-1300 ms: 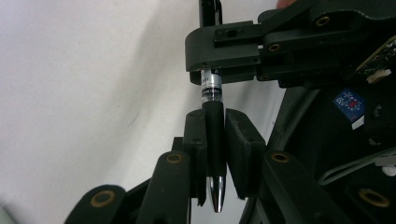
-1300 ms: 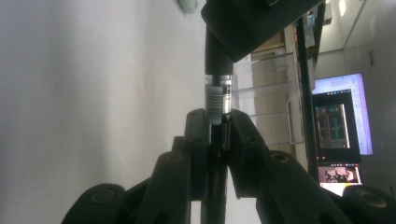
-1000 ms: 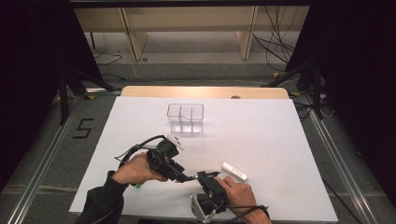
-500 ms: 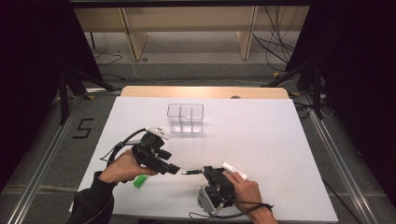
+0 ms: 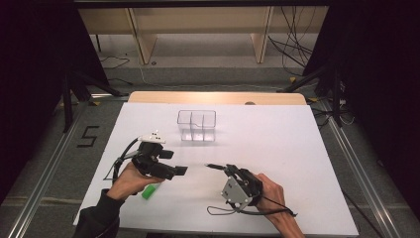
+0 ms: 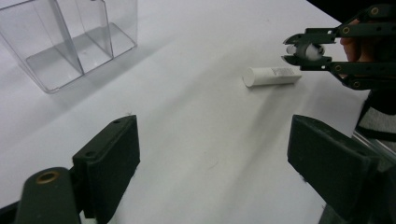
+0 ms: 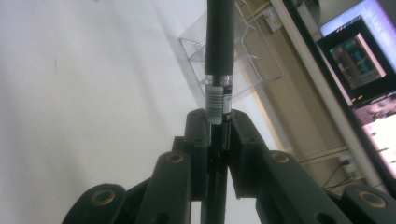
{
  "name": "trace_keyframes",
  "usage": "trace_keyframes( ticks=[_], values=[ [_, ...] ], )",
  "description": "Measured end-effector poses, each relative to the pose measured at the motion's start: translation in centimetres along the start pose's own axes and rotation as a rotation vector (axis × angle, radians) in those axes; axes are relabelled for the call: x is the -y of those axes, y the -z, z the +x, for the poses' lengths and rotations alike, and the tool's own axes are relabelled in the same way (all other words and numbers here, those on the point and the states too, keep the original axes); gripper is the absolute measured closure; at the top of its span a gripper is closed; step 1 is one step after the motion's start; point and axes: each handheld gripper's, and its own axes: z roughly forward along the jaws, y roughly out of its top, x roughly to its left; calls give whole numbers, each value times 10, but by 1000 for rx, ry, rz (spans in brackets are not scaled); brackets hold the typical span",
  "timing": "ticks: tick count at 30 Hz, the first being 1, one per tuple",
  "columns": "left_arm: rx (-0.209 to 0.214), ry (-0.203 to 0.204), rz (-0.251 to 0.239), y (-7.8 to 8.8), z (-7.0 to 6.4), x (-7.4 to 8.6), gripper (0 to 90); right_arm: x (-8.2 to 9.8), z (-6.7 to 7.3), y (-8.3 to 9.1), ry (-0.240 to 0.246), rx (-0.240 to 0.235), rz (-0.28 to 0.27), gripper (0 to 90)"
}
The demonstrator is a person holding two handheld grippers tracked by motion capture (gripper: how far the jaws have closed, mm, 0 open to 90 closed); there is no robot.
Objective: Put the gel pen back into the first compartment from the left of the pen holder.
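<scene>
Now that the left gripper (image 5: 181, 171) has just been opening, wide and empty, the black pen (image 7: 219, 56) sits clamped in the right gripper (image 5: 214, 167), above the desk (image 5: 277, 144), ready for the clear organizer (image 5: 197, 125).

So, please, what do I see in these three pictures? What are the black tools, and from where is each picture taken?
A person at a white table holds a two-jaw gripper in each hand. One camera looks down from above. The other two ride on the grippers and look along their black jaws. On the table are a clear divided box, a white tube and a small green thing. The right gripper is shut on a black pen. The left gripper holds nothing; its jaws have just been opening.
</scene>
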Motion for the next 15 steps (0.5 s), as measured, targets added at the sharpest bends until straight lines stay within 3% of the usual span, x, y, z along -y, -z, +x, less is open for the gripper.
trace_keyframes(
  ticks=[5,9,15],
  values=[
    [-6,22,-89,-3,3,11,159,3,-17,-8,-162,-46,-23,796],
    [-24,48,-120,-6,8,20,159,5,-29,-14,-307,-100,-48,796],
    [-107,59,-142,-10,15,37,160,4,-50,-23,-568,-202,-107,795]
  ],
)
